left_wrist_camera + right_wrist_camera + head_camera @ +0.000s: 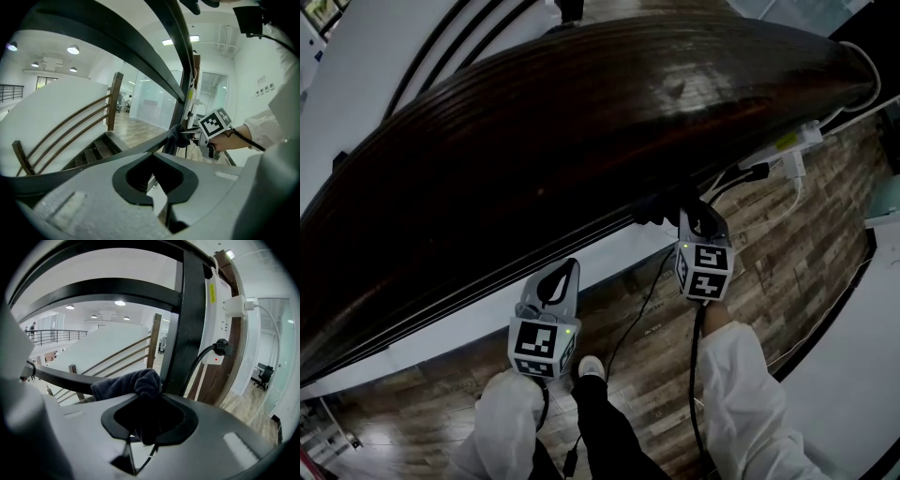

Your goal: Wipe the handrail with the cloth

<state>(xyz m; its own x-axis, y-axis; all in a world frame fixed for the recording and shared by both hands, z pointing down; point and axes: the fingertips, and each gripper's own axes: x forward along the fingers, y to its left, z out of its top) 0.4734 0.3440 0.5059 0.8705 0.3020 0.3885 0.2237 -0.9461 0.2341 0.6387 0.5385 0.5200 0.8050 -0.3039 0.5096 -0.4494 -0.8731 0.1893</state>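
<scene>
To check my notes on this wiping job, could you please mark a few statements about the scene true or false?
1. The right gripper holds the cloth. True.
2. The left gripper grips the handrail. False: its fingers are shut on nothing.
3. A plug sits in the power strip. True.
4. The cloth is white. False: it is dark.
</scene>
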